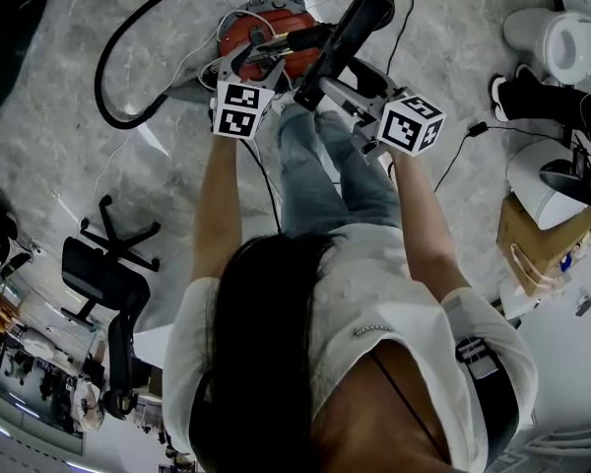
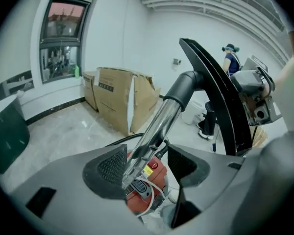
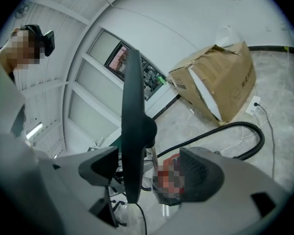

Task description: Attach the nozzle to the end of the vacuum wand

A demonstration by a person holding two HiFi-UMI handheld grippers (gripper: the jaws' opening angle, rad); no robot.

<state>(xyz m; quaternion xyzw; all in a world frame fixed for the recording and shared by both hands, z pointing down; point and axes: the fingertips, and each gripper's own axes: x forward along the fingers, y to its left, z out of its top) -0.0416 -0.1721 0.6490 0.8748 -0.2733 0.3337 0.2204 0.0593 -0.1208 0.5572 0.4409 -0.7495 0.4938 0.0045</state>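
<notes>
No writing can be read. The yellow label (image 2: pixel 149 169) on the red vacuum (image 1: pixel 238 37) and the print on the cardboard boxes (image 2: pixel 120 99) are too small. The two marker cubes (image 1: pixel 240 109) carry only black-and-white squares.

There is one nozzle (image 2: pixel 215 97), one vacuum wand (image 2: pixel 154 129), one vacuum and one black hose (image 1: pixel 113 67), which curves over the floor. The nozzle's round neck sits over the upper end of the chrome wand. Both are held in the air above the vacuum, in front of the person's knees.

In the left gripper view the wand's long axis slants from the jaws at lower left up to the neck at upper right. The nozzle, a long flat black piece, lies crosswise to it, running from upper left to lower right. In the head view the nozzle points up and to the right, away from the person.

The left gripper (image 2: pixel 147 163) has its jaws clenched on the wand near its lower end, with the tube against the pad on that view's left. The right gripper (image 3: pixel 149 170) has its jaws released. The nozzle, seen edge-on, stands between them close to one jaw, with a clear gap to the other.
</notes>
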